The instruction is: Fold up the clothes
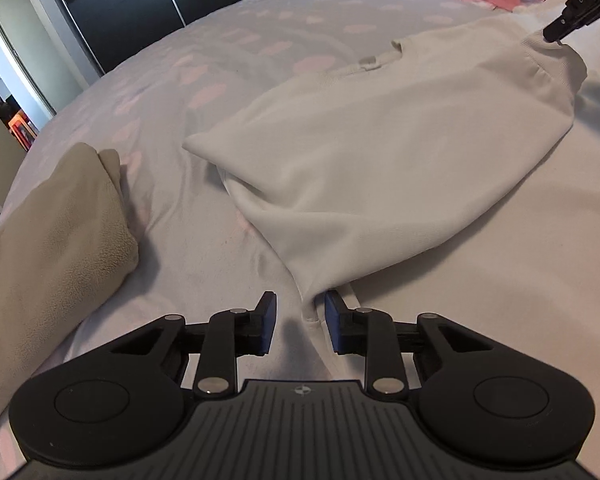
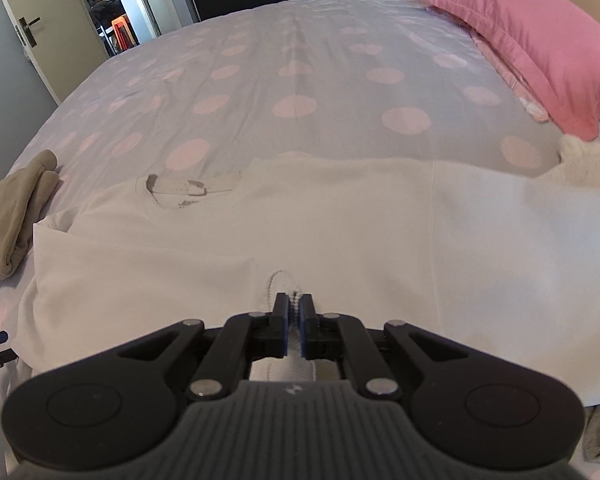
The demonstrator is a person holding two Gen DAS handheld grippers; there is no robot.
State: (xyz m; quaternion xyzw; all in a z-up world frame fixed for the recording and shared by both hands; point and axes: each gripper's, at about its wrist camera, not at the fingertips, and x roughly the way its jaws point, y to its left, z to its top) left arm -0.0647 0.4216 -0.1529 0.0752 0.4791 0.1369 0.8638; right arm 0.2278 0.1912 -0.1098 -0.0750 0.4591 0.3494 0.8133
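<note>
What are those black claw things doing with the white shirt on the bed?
A person is folding laundry with a gripper in each hand. The right gripper is pinched shut on a ribbed edge of the white shirt. The left gripper is open, with a bunched corner of the shirt between its fingers, not pinched. The shirt lies partly folded on the spotted bedspread. A folded beige garment sits off to the left, and a pink pillow is at the far right.
</note>
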